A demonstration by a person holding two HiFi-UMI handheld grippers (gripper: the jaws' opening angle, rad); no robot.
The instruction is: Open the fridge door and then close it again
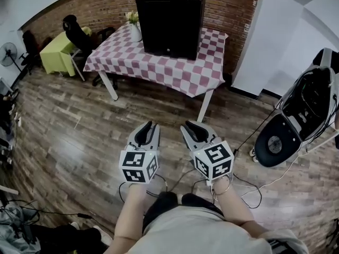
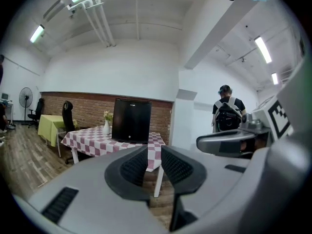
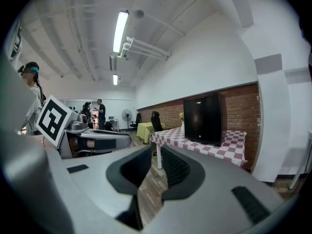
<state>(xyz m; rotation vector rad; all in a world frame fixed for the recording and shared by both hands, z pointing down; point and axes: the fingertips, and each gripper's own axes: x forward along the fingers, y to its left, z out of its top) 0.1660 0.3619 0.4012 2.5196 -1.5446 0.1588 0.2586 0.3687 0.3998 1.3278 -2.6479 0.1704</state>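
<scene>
We stand well back from the fridge [image 1: 170, 23], a small black one with its door shut, on the checked table [image 1: 175, 73] by the brick wall. We hold the left gripper [image 1: 149, 130] and the right gripper [image 1: 193, 129] side by side ahead of us, each with its jaws a little apart and nothing between them. No handle shows on the door, so we may grab the wrong edge. A hard pull could drag the fridge across the cloth and tip the vase [image 1: 136, 32] beside it. Cables [image 1: 249, 181] loop on the floor near our feet and could trip us.
</scene>
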